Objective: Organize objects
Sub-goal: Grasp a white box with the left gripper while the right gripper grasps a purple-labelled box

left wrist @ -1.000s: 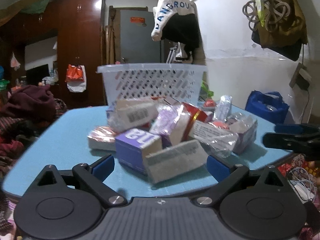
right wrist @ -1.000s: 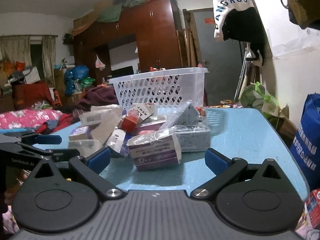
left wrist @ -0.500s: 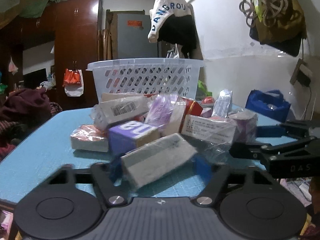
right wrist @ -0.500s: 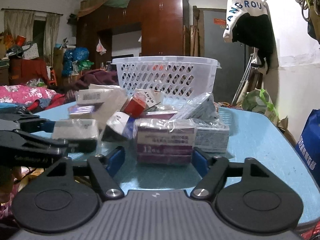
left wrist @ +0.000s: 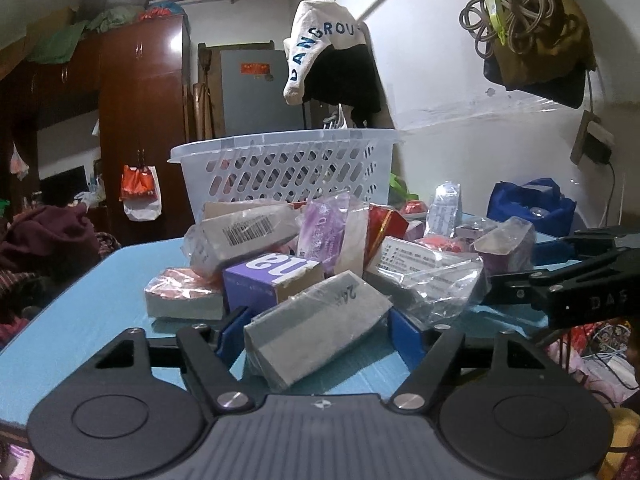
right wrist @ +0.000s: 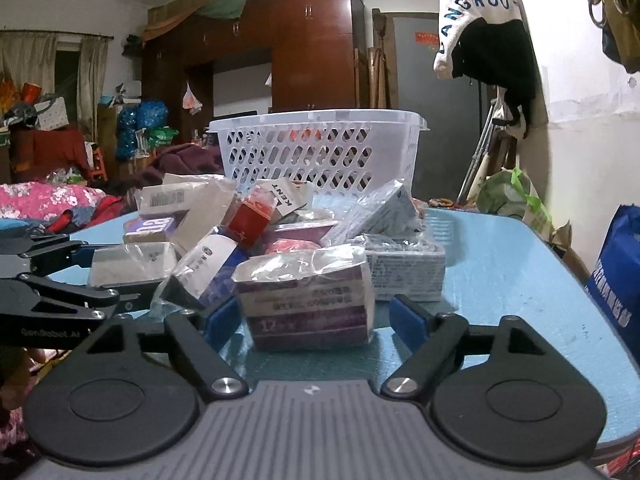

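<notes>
Both pairs of jaws have been brought in around boxes at the near edge of the pile since the earlier frame, where they stood wide and clear of everything. A grey wrapped box (left wrist: 316, 328) is now lodged between the jaws of the left gripper (left wrist: 318, 330), tilted, with its near corner towards the camera. A purple wrapped box (right wrist: 306, 304) sits between the jaws of the right gripper (right wrist: 310, 320), lying flat on the blue desk (right wrist: 500, 280). Both sets of jaws are opening again at this moment. On the left, the pads appear to touch the box ends, but a firm grip cannot be confirmed. On the right, a gap is seen beside the right pad, so that box is judged not to be held.

Neither box has been lifted; both rest on the desk at the front of the heap. The white basket (left wrist: 288, 160) stands behind the pile, well apart from either box, and is taken to be the likely destination. Sorting is therefore judged to be at an early stage, with most packets yet unsorted. Compared with half a second ago, the jaws are set slightly wider.
</notes>
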`<control>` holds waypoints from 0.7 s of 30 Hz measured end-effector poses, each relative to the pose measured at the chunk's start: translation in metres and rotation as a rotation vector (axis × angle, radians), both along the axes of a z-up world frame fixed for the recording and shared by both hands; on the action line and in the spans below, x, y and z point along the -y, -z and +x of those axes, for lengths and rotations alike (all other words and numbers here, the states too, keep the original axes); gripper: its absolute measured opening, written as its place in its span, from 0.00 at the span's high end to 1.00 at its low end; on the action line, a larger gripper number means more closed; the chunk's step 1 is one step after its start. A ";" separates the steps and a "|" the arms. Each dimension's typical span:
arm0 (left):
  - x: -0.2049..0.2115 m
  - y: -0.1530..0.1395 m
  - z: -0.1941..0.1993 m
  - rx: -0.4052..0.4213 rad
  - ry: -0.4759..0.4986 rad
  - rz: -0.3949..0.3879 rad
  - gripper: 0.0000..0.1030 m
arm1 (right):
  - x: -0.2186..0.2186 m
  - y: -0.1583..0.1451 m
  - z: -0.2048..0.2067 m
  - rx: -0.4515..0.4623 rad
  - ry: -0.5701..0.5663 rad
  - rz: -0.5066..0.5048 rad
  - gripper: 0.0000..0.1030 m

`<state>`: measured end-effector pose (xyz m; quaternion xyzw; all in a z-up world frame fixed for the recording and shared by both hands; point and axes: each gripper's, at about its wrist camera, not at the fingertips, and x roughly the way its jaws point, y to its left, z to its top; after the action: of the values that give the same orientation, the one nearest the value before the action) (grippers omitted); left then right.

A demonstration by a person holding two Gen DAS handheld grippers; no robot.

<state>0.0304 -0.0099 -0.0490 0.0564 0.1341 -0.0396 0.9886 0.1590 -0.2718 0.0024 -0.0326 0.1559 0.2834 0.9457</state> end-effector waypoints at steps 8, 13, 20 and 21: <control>-0.013 -0.001 -0.015 0.048 0.027 -0.009 0.35 | 0.008 -0.009 -0.015 0.042 0.015 0.020 0.29; -0.017 -0.008 -0.023 0.080 0.039 -0.023 0.37 | 0.013 -0.013 -0.016 0.040 0.022 0.032 0.29; -0.026 -0.022 -0.023 0.092 0.052 -0.076 0.55 | 0.021 -0.029 -0.021 0.070 0.021 0.072 0.29; -0.027 -0.024 -0.019 0.085 0.047 -0.077 0.55 | 0.022 -0.031 -0.020 0.075 0.024 0.078 0.29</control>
<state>0.0117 0.0170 -0.0254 0.0233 0.0889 -0.0656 0.9936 0.1390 -0.2940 0.0338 -0.0046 0.1098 0.2763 0.9548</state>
